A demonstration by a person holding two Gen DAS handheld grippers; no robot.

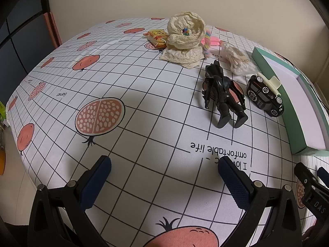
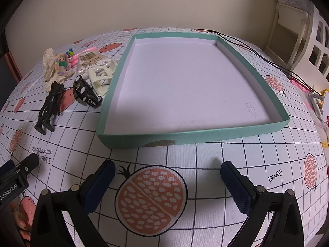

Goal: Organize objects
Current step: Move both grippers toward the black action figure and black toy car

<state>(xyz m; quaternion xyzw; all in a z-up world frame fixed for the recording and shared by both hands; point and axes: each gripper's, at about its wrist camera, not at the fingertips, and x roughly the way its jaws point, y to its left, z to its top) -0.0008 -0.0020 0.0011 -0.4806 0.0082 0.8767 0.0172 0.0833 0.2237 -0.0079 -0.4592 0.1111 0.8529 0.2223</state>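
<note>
**Inspector:** What does each camera give that the other lacks?

**Observer:** The right wrist view shows the whole teal tray (image 2: 255,68), its white floor bare, and black cables (image 2: 267,59) trailing past its far right corner. The left wrist view catches only the tray's long side wall (image 1: 296,113), but shows a yellow snack packet (image 1: 157,37) behind the lace, hidden from the other camera.

**Inspector:** Count the items.

**Observer:** On the tablecloth (image 1: 144,113), beside the tray's left wall: one black figure (image 1: 223,90) lying flat, one black toy car (image 1: 265,94), one cream hair claw (image 2: 100,78) touching the car, one bag of cotton swabs (image 1: 236,59), one heap of cream lace (image 1: 185,41), one pastel scrunchie (image 2: 60,65). Pink items behind them are too blurred to count.

**Inspector:** Jaws?

**Observer:** The left gripper (image 1: 164,164) is spread wide, holding nothing, over bare cloth. The right gripper (image 2: 167,169) is equally spread, empty, just short of the tray's near wall.
</note>
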